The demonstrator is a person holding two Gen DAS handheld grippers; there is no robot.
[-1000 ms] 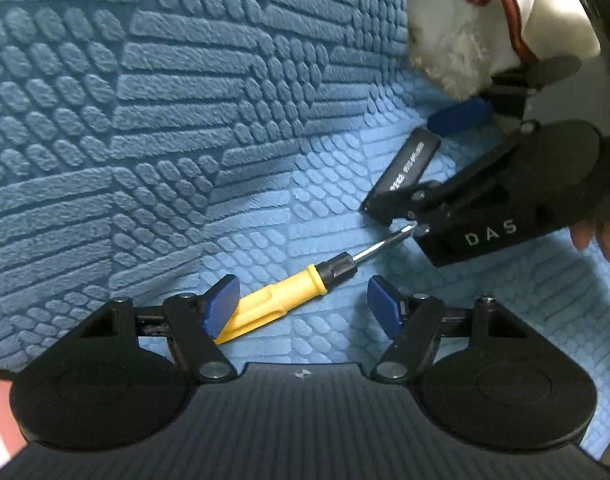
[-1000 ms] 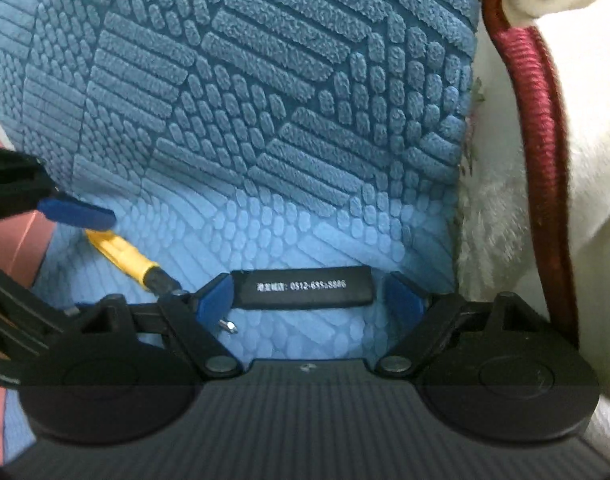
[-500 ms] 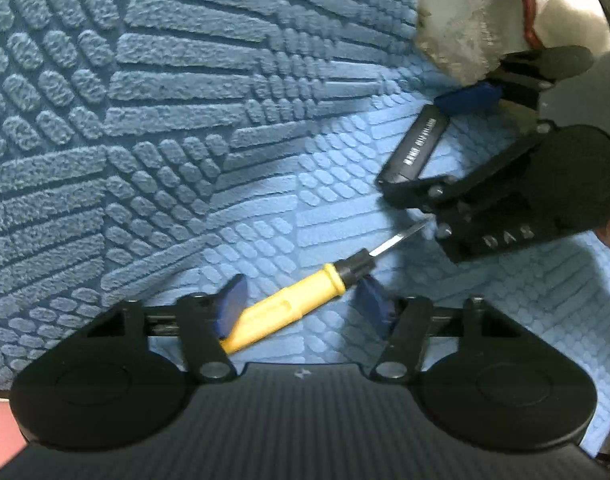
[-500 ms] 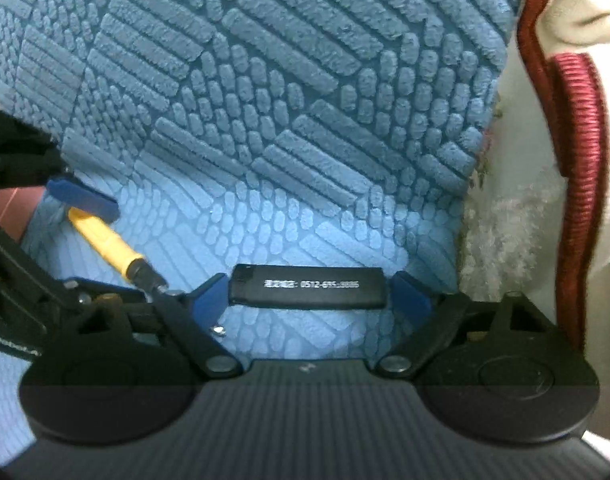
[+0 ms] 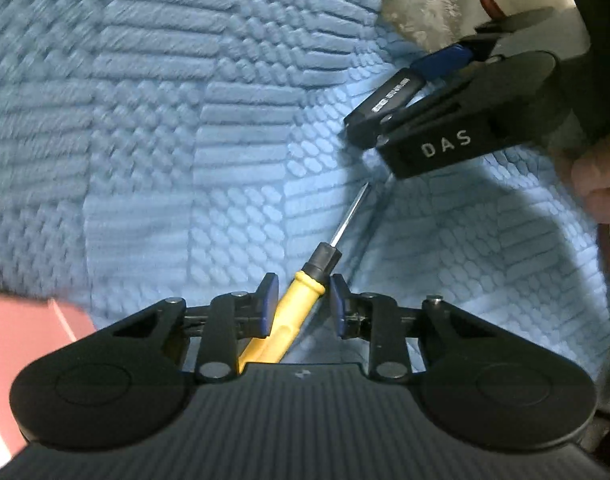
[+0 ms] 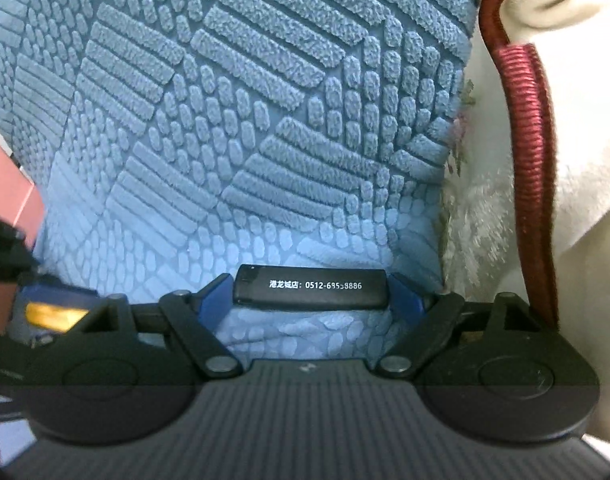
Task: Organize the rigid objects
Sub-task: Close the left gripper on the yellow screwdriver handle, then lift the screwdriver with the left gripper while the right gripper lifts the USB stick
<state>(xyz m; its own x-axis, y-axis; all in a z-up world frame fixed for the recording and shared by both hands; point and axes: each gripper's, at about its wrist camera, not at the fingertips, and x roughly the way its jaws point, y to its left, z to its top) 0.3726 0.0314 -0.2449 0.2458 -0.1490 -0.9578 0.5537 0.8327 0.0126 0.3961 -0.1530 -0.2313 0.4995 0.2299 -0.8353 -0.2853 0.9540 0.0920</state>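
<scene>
A yellow-handled screwdriver (image 5: 305,292) lies on the blue mat, its thin shaft pointing up toward the right gripper. My left gripper (image 5: 303,304) has its jaws closing on the handle, and both blue pads (image 5: 269,304) touch it near the black collar. A black lighter (image 6: 309,286) with white print spans the right gripper (image 6: 309,294), which is shut on its two ends. The left wrist view shows the same lighter (image 5: 389,98) held end to end above the screwdriver's tip. The yellow handle (image 6: 53,314) shows blurred at the far left of the right wrist view.
A blue textured mat (image 6: 265,120) covers the surface. White fluffy fabric (image 6: 585,160) with a dark red cord (image 6: 529,160) borders it on the right. A pink surface (image 5: 21,332) lies at the left edge. A person's hand (image 5: 597,176) grips the right gripper's body.
The left jaws have narrowed from wide apart to touching the screwdriver handle, which now points more steeply up the picture. The right gripper keeps the lighter and has barely shifted.
</scene>
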